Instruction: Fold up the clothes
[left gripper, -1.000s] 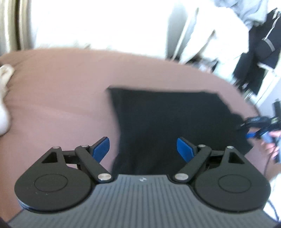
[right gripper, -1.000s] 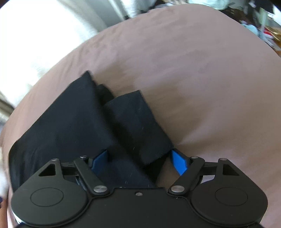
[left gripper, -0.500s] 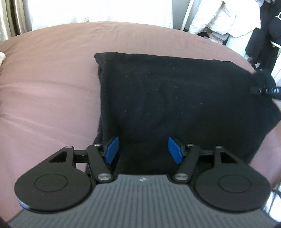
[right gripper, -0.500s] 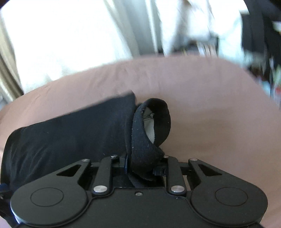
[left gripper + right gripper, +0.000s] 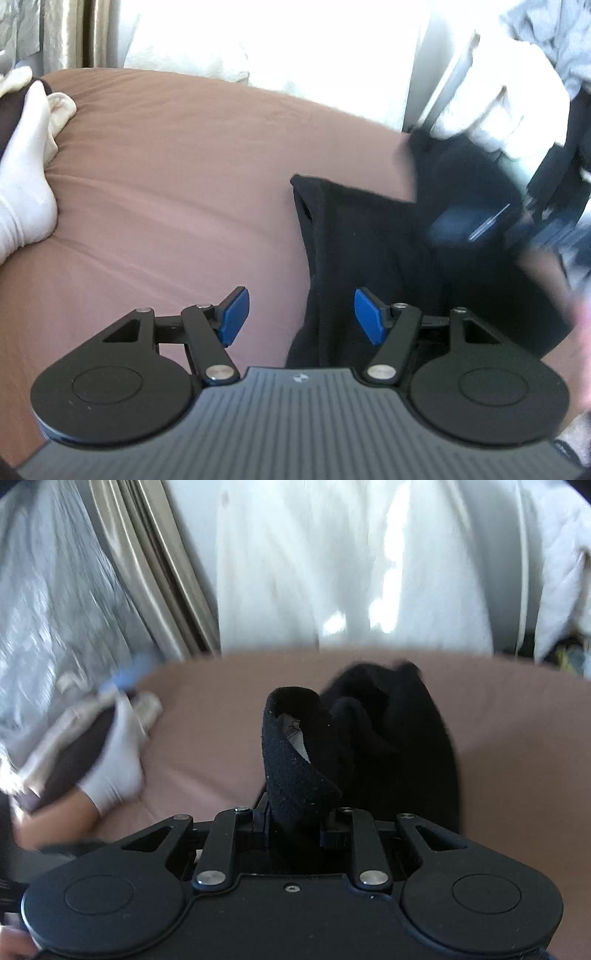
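Note:
A black garment (image 5: 369, 243) lies on the brown bed (image 5: 166, 177), partly lifted at its right side. My left gripper (image 5: 301, 317) is open and empty, low over the garment's near left edge. My right gripper (image 5: 293, 819) is shut on a fold of the black garment (image 5: 295, 760), which loops up from the jaws while the rest (image 5: 402, 738) trails over the bed (image 5: 517, 738). The right gripper shows as a blur in the left wrist view (image 5: 465, 221).
A person's foot in a white sock (image 5: 26, 184) rests on the bed at the left; it also shows in the right wrist view (image 5: 114, 760). White hanging clothes (image 5: 351, 565) and curtains (image 5: 155, 565) stand behind the bed. Dark clothes (image 5: 569, 147) hang at the right.
My right gripper has closed on the garment's edge and lifted it up and toward the left. My left gripper has drifted left off the garment, staying open.

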{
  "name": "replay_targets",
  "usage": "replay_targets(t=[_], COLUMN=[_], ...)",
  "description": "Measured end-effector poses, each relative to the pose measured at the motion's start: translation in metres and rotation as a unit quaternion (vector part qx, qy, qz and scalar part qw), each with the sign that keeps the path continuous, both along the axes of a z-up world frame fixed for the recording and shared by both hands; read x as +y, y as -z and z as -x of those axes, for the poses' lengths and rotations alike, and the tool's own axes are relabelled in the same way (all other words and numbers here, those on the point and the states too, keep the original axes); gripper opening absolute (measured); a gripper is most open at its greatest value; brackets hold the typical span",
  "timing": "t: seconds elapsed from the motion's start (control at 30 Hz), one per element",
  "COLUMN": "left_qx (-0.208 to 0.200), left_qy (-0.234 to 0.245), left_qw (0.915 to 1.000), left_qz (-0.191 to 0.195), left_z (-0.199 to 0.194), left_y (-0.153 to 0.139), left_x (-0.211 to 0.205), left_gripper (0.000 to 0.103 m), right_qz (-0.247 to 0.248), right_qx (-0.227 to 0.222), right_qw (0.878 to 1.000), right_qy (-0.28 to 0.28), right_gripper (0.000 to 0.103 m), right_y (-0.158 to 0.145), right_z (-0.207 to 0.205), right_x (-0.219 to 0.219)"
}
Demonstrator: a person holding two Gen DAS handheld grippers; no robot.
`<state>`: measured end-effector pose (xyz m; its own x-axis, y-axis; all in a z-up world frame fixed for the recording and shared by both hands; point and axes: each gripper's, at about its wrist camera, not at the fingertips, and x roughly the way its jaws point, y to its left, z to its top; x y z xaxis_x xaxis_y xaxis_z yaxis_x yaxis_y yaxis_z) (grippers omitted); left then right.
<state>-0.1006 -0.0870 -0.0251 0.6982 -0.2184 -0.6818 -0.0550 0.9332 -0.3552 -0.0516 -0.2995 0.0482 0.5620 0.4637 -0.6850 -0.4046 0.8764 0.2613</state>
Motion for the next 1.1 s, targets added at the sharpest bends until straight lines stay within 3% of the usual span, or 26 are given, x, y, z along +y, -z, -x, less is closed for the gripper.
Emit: replay_targets(t=[0.07, 0.13, 0.23, 0.3, 0.37, 0.43, 0.5, 0.57, 0.7, 0.8, 0.87, 0.9, 0.93, 0.97, 1.0, 1.03, 1.1], left_qx=[-0.002, 0.007, 0.012, 0.023, 0.044, 0.043, 0.026, -0.004, -0.056, -0.077, -0.069, -0.048, -0.022, 0.004, 0.020, 0.018, 0.008], left_qy=[-0.011, -0.020, -0.028, -0.033, -0.036, -0.038, -0.044, -0.043, -0.021, 0.001, 0.032, 0.043, 0.052, 0.061, 0.058, 0.052, 0.046], left_qw=[0.9991, 0.9976, 0.9969, 0.9976, 0.9981, 0.9980, 0.9985, 0.9991, 0.9982, 0.9970, 0.9970, 0.9977, 0.9977, 0.9966, 0.9962, 0.9970, 0.9979], left_qz=[0.040, 0.066, 0.073, 0.056, 0.022, -0.024, -0.019, 0.003, 0.007, -0.008, -0.008, -0.021, -0.038, -0.055, -0.061, -0.054, -0.044], left_z=[-0.003, -0.005, -0.005, -0.008, -0.015, -0.017, -0.012, -0.009, -0.008, -0.009, -0.018, -0.025, -0.031, -0.038, -0.041, -0.036, -0.020], left_y=[0.011, 0.021, 0.028, 0.031, 0.037, 0.035, 0.031, 0.022, 0.003, -0.006, -0.002, 0.006, 0.016, 0.026, 0.035, 0.038, 0.029], left_x=[0.009, 0.017, 0.024, 0.023, 0.016, 0.006, 0.002, -0.002, -0.019, -0.036, -0.049, -0.055, -0.061, -0.067, -0.070, -0.068, -0.064], left_gripper=[0.063, 0.063, 0.064, 0.066, 0.066, 0.066, 0.066, 0.066, 0.071, 0.074, 0.075, 0.068, 0.035, 0.010, 0.007, 0.007, 0.007], right_qz=[0.014, 0.001, -0.130, -0.227, -0.251, -0.185, -0.113, -0.068, -0.061, -0.065, -0.069, -0.070, -0.072, -0.074, -0.075, -0.076, -0.069], right_qx=[0.027, 0.067, 0.095, 0.110, 0.106, 0.055, 0.017, 0.025, 0.084, 0.103, 0.103, 0.102, 0.099, 0.097, 0.092, 0.088, 0.072], right_qw=[0.999, 0.997, 0.985, 0.962, 0.956, 0.980, 0.993, 0.993, 0.979, 0.975, 0.976, 0.977, 0.978, 0.979, 0.980, 0.982, 0.986], right_qy=[-0.010, -0.030, -0.067, -0.104, -0.113, -0.053, 0.023, 0.095, 0.175, 0.184, 0.179, 0.175, 0.169, 0.163, 0.158, 0.152, 0.132], right_gripper=[0.027, 0.038, 0.043, 0.044, 0.046, 0.050, 0.051, 0.052, 0.052, 0.052, 0.052, 0.053, 0.053, 0.053, 0.055, 0.060, 0.062], right_y=[0.025, 0.045, 0.045, 0.036, 0.027, 0.019, 0.018, 0.022, 0.042, 0.052, 0.052, 0.053, 0.053, 0.053, 0.054, 0.054, 0.050], right_z=[0.005, 0.012, 0.018, 0.021, 0.026, 0.037, 0.041, 0.037, 0.024, 0.026, 0.027, 0.027, 0.025, 0.024, 0.020, 0.017, 0.020], right_x=[0.017, 0.022, -0.010, -0.042, -0.066, -0.085, -0.103, -0.117, -0.147, -0.154, -0.147, -0.139, -0.135, -0.131, -0.119, -0.107, -0.101])
